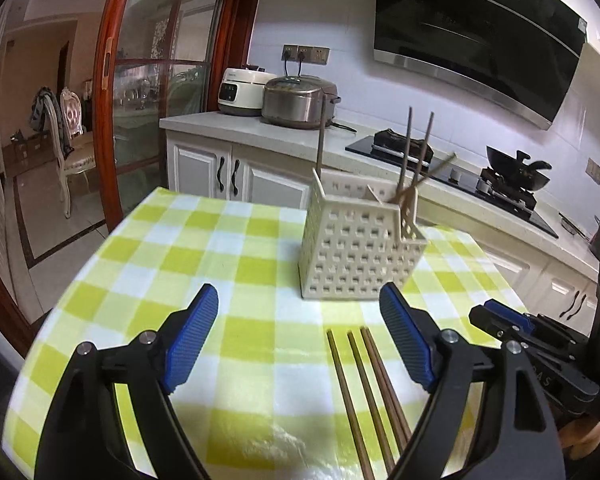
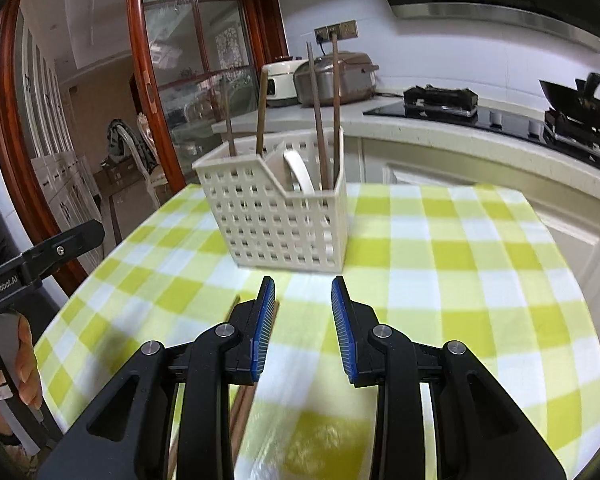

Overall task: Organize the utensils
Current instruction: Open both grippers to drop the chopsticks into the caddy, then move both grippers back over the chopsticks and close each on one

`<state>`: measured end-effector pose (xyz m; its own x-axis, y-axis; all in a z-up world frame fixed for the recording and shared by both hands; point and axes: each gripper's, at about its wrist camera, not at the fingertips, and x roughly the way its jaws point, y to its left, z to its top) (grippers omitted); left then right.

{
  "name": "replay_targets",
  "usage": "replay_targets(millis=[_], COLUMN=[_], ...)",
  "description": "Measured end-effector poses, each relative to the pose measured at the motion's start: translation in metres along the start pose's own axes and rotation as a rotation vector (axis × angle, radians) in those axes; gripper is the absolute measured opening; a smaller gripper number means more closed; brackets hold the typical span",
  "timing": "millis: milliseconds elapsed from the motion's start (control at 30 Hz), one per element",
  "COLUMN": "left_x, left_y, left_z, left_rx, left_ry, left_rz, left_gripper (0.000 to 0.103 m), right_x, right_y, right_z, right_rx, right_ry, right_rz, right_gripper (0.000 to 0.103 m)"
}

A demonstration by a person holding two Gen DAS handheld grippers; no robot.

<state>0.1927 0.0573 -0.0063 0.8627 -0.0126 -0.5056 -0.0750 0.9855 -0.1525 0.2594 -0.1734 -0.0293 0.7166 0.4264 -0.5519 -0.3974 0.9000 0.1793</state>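
Observation:
A cream perforated utensil basket (image 1: 356, 248) stands on the checked tablecloth, with several brown chopsticks (image 1: 414, 152) upright in it. In the right wrist view the basket (image 2: 276, 220) also holds a white spoon (image 2: 300, 172) and chopsticks (image 2: 324, 120). Three loose chopsticks (image 1: 364, 392) lie on the cloth, just inside my left gripper's right finger. My left gripper (image 1: 300, 312) is open and empty, above the cloth in front of the basket. My right gripper (image 2: 303, 300) is open and empty; the loose chopsticks (image 2: 244, 400) lie mostly hidden under its left finger.
The table has a green and white checked cloth (image 1: 180, 264). Behind it runs a kitchen counter (image 1: 236, 124) with two rice cookers (image 1: 296, 102), a hob and a wok (image 1: 516, 168). A glass door with a red frame (image 1: 108, 92) is at the left.

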Motion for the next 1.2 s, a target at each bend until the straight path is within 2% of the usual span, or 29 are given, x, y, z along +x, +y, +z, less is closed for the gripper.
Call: replay_targets(millis=[233, 400, 800, 1200], left_x=[0.015, 0.024, 0.027, 0.027], left_y=[0.000, 0.002, 0.008, 0.005], left_z=[-0.042, -0.059, -0.069, -0.071], left_rx=[0.004, 0.015, 0.027, 0.044], left_ry=[0.085, 0.105, 0.115, 0.108], left_rz=[-0.002, 0.010, 0.006, -0.001], left_gripper=[0.080, 0.080, 0.080, 0.080], right_x=[0.007, 0.018, 0.039, 0.059], right_y=[0.000, 0.006, 0.032, 0.035], right_z=[-0.028, -0.041, -0.053, -0.053], right_rx=[0.012, 0.004, -0.039, -0.007], right_ry=[0.066, 0.108, 0.170, 0.246], right_rz=[0.009, 0.008, 0.025, -0.003], right_gripper=[0.030, 0.030, 0.027, 0.023])
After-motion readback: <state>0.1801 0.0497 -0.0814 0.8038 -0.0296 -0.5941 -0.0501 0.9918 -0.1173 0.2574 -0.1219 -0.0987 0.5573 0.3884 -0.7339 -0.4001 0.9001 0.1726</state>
